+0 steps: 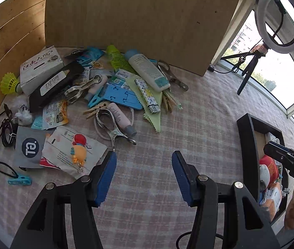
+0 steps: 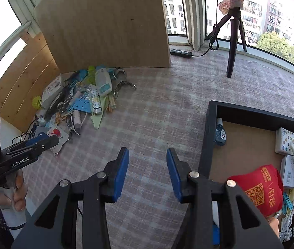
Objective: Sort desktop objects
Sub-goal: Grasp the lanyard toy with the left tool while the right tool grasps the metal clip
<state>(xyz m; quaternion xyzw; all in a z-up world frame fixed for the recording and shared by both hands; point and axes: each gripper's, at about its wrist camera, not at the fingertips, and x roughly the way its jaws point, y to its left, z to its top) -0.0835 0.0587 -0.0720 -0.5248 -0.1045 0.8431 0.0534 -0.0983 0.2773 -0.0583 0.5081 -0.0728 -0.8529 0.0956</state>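
Clutter (image 1: pixel 97 95) overlaps, burying several packets beneath.

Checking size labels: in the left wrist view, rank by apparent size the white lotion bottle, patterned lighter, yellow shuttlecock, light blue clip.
1. white lotion bottle
2. patterned lighter
3. yellow shuttlecock and light blue clip look alike; fisheye stretch near the edge leaves their order unsure.

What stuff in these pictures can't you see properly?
- Left wrist view: most of the black box, hidden by the right gripper and the picture's edge.
- Right wrist view: items under the red pouch.
- Both views: the pile's bottom items, covered by things on top.
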